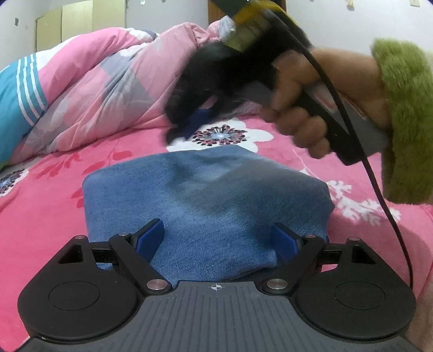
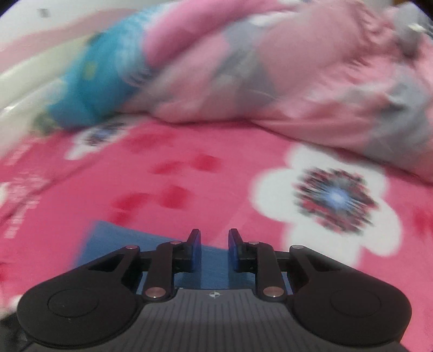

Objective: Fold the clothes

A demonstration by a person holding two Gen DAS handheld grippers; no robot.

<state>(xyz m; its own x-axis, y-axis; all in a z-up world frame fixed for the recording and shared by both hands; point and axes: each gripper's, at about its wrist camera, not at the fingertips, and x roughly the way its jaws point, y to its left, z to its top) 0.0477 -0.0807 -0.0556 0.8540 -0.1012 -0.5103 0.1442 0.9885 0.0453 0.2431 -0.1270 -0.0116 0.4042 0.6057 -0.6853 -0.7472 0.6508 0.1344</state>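
Observation:
A folded blue denim garment (image 1: 205,195) lies flat on the pink flowered bedsheet (image 1: 48,216). My left gripper (image 1: 217,232) hovers low over the garment's near edge, its blue-padded jaws spread wide with nothing between them. The right gripper (image 1: 184,124) appears blurred above the garment's far edge, held by a hand (image 1: 300,119) in a fuzzy green sleeve (image 1: 406,121). In the right wrist view my right gripper (image 2: 214,238) has its jaws a narrow gap apart and empty, with a corner of the blue garment (image 2: 113,238) below them.
A bunched pink and grey quilt (image 1: 108,81) fills the far side of the bed, with a turquoise striped part (image 1: 19,92) at the left. A black cable (image 1: 379,184) hangs from the right gripper. Pale wall and cupboards (image 1: 67,24) stand behind.

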